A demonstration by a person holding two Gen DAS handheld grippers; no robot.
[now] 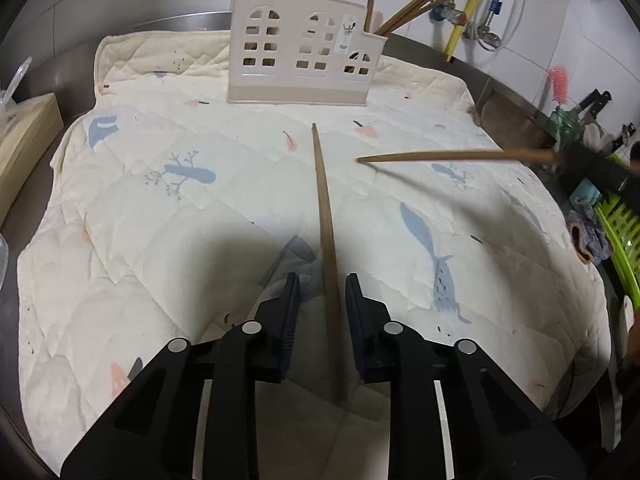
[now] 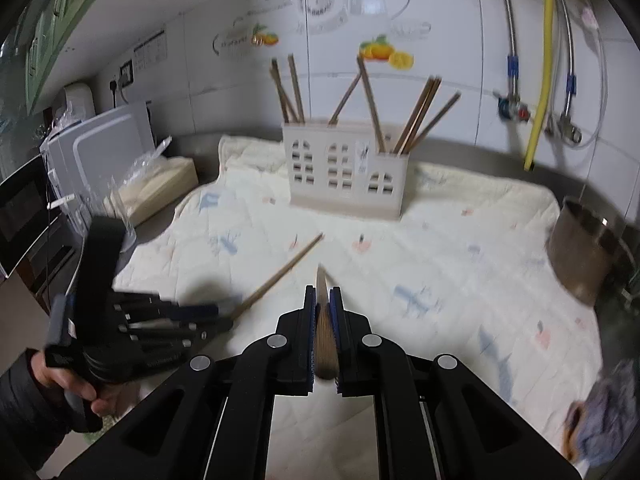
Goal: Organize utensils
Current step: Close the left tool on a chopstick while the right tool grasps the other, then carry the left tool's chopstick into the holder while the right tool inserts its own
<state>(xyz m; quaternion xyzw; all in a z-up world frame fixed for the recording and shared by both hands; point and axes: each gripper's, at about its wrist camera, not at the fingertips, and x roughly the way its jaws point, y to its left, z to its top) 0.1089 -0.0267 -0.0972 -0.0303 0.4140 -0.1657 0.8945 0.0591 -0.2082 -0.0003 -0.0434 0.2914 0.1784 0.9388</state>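
A brown chopstick (image 1: 326, 224) lies on the quilted mat (image 1: 200, 220), pointing at the cream utensil holder (image 1: 304, 52). My left gripper (image 1: 322, 284) is open, its jaws on either side of the chopstick's thick end without touching it. My right gripper (image 2: 323, 296) is shut on a second chopstick (image 2: 325, 332) and holds it above the mat; this one shows in the left wrist view (image 1: 452, 156) coming in from the right. The holder (image 2: 344, 172) stands at the mat's far side with several chopsticks (image 2: 416, 116) upright in it. The left gripper (image 2: 224, 312) appears at the left of the right wrist view.
A steel pot (image 2: 580, 248) sits at the mat's right edge. A green rack (image 1: 620, 236) and a grey cloth (image 1: 588, 236) lie further right. A tissue box (image 2: 156, 192) and white boards (image 2: 104, 140) stand at the left. Pipes and valves (image 2: 540, 80) run down the tiled wall.
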